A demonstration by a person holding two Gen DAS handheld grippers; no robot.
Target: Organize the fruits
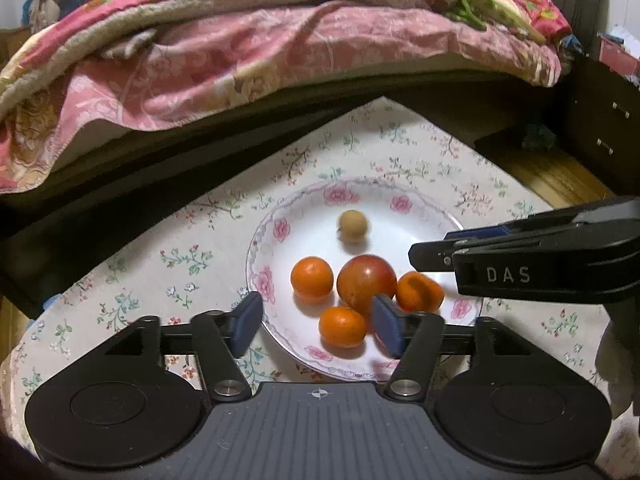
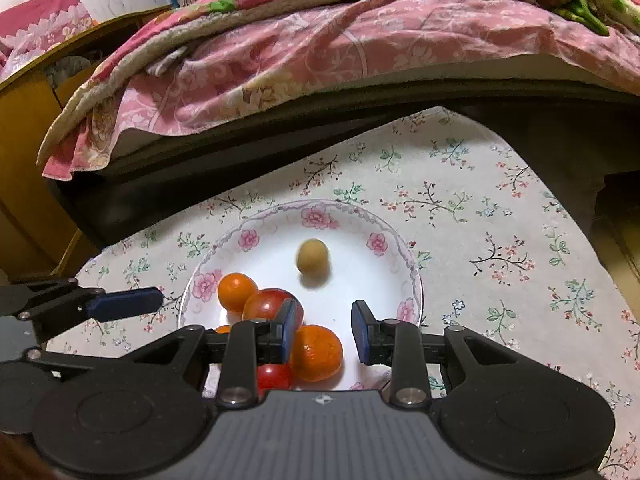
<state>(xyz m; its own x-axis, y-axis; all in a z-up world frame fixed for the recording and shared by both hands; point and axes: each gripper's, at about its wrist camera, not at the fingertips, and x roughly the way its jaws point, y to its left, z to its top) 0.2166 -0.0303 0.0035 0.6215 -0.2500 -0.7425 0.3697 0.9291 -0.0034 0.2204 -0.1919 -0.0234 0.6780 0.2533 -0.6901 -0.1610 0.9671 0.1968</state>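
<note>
So all the fruit was sitting on the flowery plate [image 1: 276,232], which was on a surface covered with a floral tablecloth [image 1: 200,248], right next to a bed with a pink quilt [image 1: 200,64] hanging over its edge. On the plate there was a small tan round fruit [image 1: 353,224] off by itself toward the far side, looking a bit blurred, and then a cluster nearer the cameras: a big red fruit [image 1: 366,284] in the middle with three oranges touching or just beside it, one on the left [image 1: 312,277], one at the front [image 1: 342,326] and one on the right [image 1: 418,292]. The left hand-held gripper [image 1: 318,326] was wide open with nothing in it, hovering at the near rim. The right hand-held gripper [image 2: 325,332] was open too, jaws apart over the plate with an orange [image 2: 316,354] just by its left pad, not pinched.
</note>
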